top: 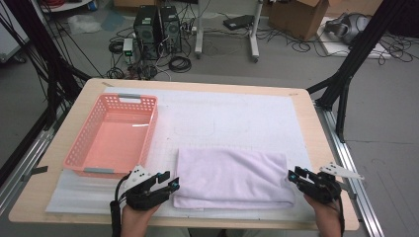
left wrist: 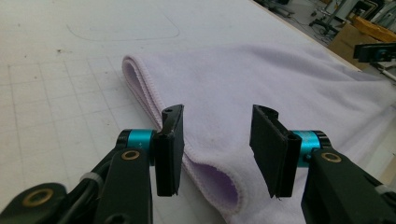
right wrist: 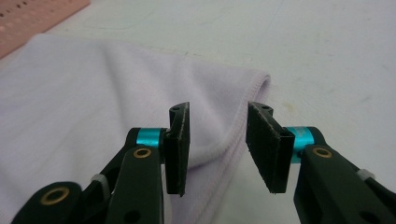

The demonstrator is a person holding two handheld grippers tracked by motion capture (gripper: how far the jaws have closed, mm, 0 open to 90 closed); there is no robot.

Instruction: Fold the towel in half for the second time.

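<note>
Jaws of both grippers stand wide and hold nothing. From the high view, the folded lilac towel point(top: 232, 177) lies on the near part of the desk point(top: 64, 133), right of the pink basket point(top: 114, 134), with the left gripper point(top: 171, 181) at its near left corner and the right gripper point(top: 295, 174) at its right edge. From the left gripper view, the jaws frame the towel's folded corner. From the right gripper view, the jaws frame its stitched edge.

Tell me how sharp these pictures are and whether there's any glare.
High view: soft and grainy, with a small bright glint on the pink basket floor. Left gripper view: near towel crisp, far background blurred. Right gripper view: towel edge sharp, no glare, lighting even.
</note>
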